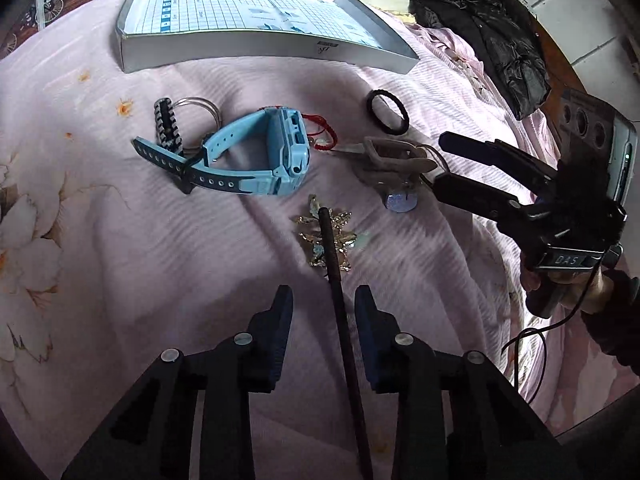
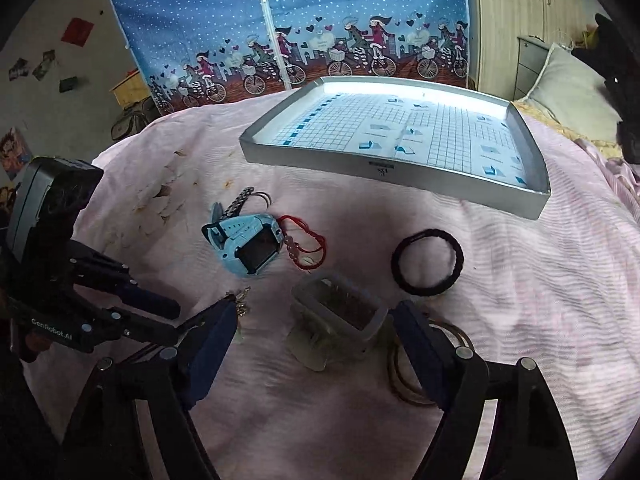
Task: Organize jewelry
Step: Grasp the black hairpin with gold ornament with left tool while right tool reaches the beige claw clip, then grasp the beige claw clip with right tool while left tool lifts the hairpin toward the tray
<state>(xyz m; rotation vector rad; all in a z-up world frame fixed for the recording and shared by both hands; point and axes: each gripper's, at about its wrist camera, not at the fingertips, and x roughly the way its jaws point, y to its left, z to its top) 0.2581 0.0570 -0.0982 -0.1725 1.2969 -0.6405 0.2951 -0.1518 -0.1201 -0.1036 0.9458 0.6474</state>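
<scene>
Left gripper (image 1: 323,300) spread open with nothing gripped, gold brooch (image 1: 328,236) just ahead of its tips, blue watch (image 1: 256,156) farther ahead-left, right gripper (image 2: 314,316) open astride a grey clip (image 2: 340,316), black hair tie (image 2: 427,262) ahead-right, silver tray (image 2: 396,170) beyond on pink bedspread (image 2: 520,300)

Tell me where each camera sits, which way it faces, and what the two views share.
Left wrist: on the left gripper, looking along its open jaws across the pink bedspread toward the silver tray; the right gripper and the hand holding it show at right.
Right wrist: on the right gripper, jaws open either side of a grey watch, facing the tray and blue curtain; the left gripper shows at left.
Shared: tray, blue watch, black hair tie.
</scene>
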